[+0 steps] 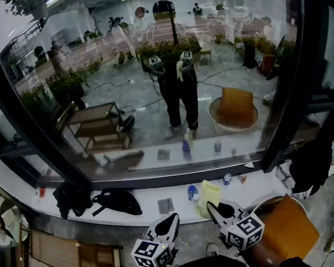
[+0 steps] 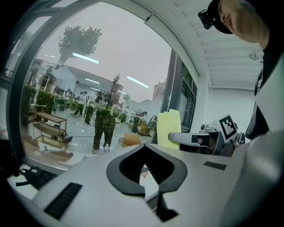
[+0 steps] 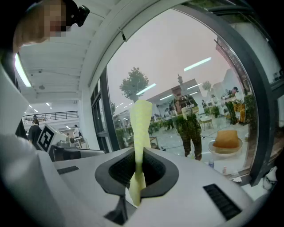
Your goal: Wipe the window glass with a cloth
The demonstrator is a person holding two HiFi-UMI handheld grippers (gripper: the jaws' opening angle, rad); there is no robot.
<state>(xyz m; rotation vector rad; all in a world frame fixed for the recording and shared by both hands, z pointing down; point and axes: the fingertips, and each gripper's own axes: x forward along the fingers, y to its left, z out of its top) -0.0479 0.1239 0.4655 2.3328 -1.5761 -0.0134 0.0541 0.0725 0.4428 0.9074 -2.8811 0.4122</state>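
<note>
The window glass (image 1: 150, 73) fills the head view and mirrors a person holding both grippers. My right gripper (image 1: 213, 208) is low in front of the sill, shut on a pale yellow cloth (image 1: 210, 193) that stands up from its jaws. In the right gripper view the cloth (image 3: 141, 126) rises as a narrow strip between the closed pads of that gripper (image 3: 139, 153), with the glass (image 3: 186, 66) ahead. My left gripper (image 1: 170, 220) sits beside it, shut and holding nothing. In the left gripper view its jaws (image 2: 144, 148) meet, and the cloth (image 2: 169, 128) shows to the right.
A white sill (image 1: 162, 214) runs under the window, carrying black bags (image 1: 117, 199), a small bottle (image 1: 191, 192) and a can (image 1: 227, 179). Dark window frames (image 1: 281, 108) stand at both sides. An orange-cushioned chair (image 1: 288, 227) is at lower right and a wooden rack (image 1: 73, 254) at lower left.
</note>
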